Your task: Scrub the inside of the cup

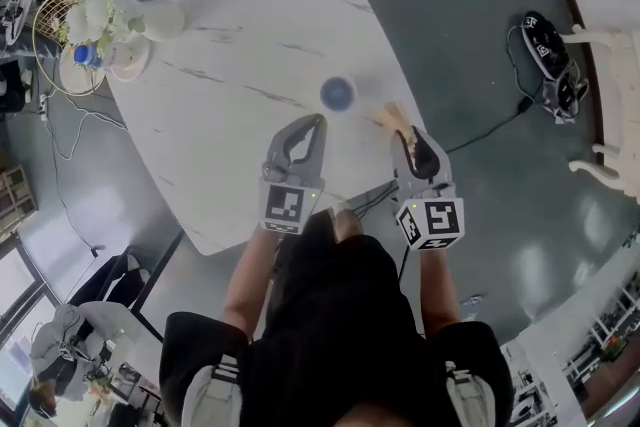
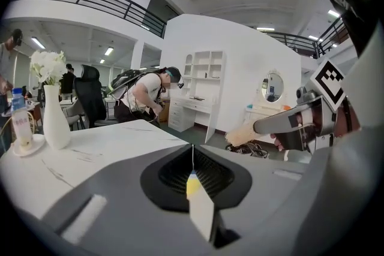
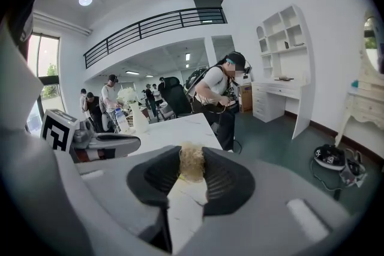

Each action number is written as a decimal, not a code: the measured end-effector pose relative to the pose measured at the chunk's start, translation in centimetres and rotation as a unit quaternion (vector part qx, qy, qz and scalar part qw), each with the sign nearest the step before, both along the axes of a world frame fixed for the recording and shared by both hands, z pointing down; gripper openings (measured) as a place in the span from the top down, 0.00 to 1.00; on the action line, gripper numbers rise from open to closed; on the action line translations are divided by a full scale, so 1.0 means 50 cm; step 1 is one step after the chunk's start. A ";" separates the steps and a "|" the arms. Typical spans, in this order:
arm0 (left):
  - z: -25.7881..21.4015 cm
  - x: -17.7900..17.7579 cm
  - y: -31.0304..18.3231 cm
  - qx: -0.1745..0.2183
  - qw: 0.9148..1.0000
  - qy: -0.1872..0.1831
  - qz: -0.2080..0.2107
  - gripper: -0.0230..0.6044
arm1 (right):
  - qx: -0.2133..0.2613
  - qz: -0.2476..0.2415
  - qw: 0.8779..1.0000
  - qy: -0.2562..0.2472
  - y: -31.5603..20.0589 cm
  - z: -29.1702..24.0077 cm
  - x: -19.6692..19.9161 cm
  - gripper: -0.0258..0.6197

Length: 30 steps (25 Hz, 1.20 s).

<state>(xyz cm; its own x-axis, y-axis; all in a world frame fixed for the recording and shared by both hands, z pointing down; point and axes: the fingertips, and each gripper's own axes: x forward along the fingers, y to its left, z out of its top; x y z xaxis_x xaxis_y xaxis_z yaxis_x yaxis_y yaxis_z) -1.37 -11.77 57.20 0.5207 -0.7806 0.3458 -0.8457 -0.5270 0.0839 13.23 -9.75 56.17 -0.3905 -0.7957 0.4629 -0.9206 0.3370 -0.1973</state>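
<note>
A small blue cup [image 1: 338, 94] stands upright on the white marble table [image 1: 250, 25], just beyond both grippers. My left gripper [image 1: 317, 122] hovers near the cup's left side, its jaws shut with nothing between them [image 2: 192, 148]. My right gripper [image 1: 404, 131] is to the cup's right and is shut on a tan fibrous scrubber [image 1: 391, 116], which pokes out between the jaws [image 3: 191, 163]. The left gripper view also catches the right gripper [image 2: 298, 123] and the scrubber [image 2: 243, 136]. Neither gripper view shows the cup.
A white vase of flowers [image 1: 120, 15] and a bottle [image 1: 88, 55] sit at the table's far left corner. The table edge runs close under the grippers. Cables and shoes [image 1: 548, 65] lie on the floor at right. A person with a backpack [image 3: 217, 93] bends nearby.
</note>
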 end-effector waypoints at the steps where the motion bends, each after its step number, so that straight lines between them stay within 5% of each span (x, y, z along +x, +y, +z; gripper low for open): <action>1: 0.010 0.001 0.001 -0.005 1.000 -0.002 0.003 0.93 | -0.002 0.001 1.000 0.001 -0.002 0.005 0.001 0.79; 12: 0.103 0.020 -0.024 -0.041 0.999 -0.008 0.021 0.41 | -0.021 0.012 1.000 0.008 -0.018 0.045 0.017 0.79; 18: 0.145 0.039 -0.045 -0.059 0.998 -0.001 0.026 0.33 | -0.028 0.023 0.999 0.013 -0.030 0.056 0.037 0.79; 30: 0.210 0.081 -0.079 -0.082 0.995 -0.013 0.050 0.33 | -0.041 0.039 0.998 0.007 -0.056 0.079 0.058 0.79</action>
